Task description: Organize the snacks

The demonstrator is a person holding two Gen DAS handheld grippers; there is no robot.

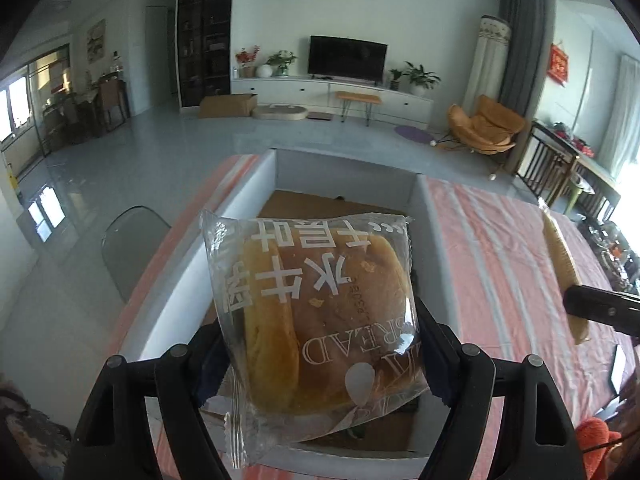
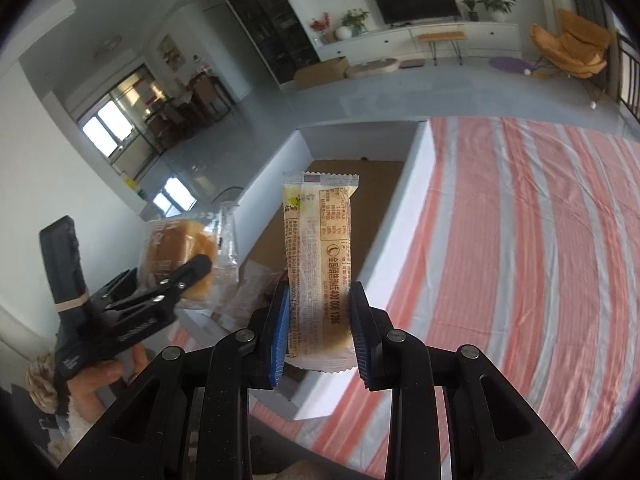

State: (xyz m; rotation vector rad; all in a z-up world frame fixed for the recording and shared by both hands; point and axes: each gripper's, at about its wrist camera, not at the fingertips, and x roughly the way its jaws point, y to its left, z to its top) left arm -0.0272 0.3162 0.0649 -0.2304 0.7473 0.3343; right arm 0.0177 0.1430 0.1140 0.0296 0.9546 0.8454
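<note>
My left gripper (image 1: 316, 320) is shut on a round bread bun in a clear wrapper (image 1: 316, 300) and holds it above a white open box (image 1: 440, 248) with a brown cardboard floor. My right gripper (image 2: 319, 292) is shut on a long narrow cake bar packet (image 2: 320, 248), which its blue pads squeeze upright over the same box (image 2: 400, 216). In the right wrist view the left gripper (image 2: 176, 276) and its bun (image 2: 180, 252) hang at the left. In the left wrist view the right gripper's finger (image 1: 600, 312) and the bar (image 1: 560, 264) show at the right edge.
The box sits on a table with a pink and white striped cloth (image 2: 520, 240). More wrapped snacks (image 2: 248, 292) lie in the box's near end. A clear chair (image 1: 128, 248) stands left of the table. A person's hand (image 2: 100, 380) holds the left gripper.
</note>
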